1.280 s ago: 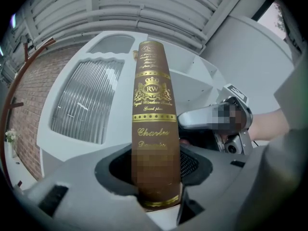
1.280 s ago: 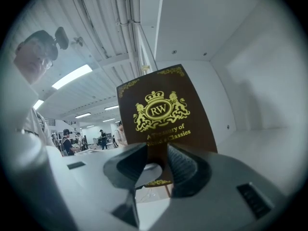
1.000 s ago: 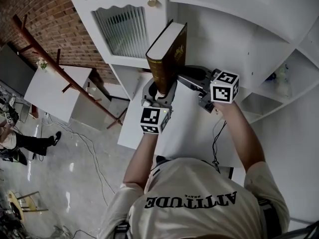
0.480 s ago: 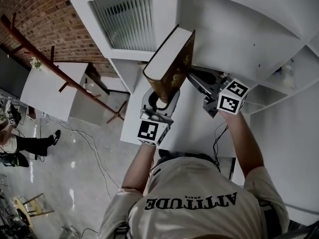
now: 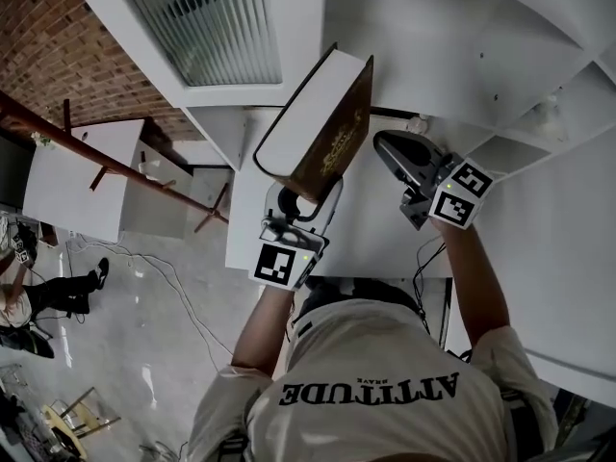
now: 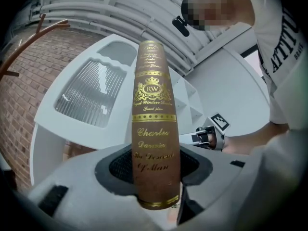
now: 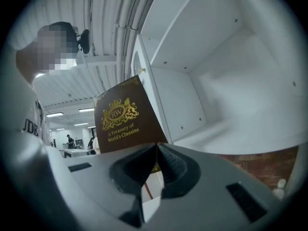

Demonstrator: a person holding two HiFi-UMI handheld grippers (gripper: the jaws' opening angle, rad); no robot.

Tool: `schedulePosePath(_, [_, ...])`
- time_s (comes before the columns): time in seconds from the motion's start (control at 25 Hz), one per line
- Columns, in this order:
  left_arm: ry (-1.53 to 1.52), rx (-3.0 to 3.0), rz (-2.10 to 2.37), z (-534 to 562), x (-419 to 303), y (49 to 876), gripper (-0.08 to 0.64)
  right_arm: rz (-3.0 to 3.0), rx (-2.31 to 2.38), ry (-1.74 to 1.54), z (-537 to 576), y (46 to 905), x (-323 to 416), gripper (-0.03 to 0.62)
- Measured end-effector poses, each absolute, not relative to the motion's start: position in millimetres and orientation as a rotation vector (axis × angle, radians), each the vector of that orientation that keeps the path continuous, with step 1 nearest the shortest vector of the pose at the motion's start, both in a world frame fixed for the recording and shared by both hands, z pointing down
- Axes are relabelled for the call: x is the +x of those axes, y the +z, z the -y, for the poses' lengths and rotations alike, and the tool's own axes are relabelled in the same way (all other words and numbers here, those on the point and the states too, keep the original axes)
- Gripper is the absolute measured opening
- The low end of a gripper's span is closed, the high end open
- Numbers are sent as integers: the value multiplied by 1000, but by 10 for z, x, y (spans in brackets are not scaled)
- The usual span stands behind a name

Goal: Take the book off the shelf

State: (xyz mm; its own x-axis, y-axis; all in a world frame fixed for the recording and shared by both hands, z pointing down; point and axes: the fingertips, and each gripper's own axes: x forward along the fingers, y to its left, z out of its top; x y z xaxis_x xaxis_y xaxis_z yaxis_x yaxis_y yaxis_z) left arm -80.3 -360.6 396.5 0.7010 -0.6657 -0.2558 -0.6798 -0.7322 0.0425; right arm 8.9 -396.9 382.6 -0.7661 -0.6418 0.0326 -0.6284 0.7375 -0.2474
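Brown gilt book: long axis upright, spine toward left gripper, which pinches its lower end. Right gripper: jaws just closed, empty.

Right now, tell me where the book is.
Centre of the head view: the book, clamped at its lower end in the left gripper, left of the right gripper, by the white shelves.
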Motion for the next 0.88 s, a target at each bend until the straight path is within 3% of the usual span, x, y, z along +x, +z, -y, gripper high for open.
schedulePosePath(0.4, [339,-2838,-1229,3520,-774,4138,222,-2822,-1087,-381,3846,3912,408,35])
schedulePosePath(0.88, [276,-2766,-1421,2612,-288,4296,222,-2821,-1149,-354,2894,4002,1271,35])
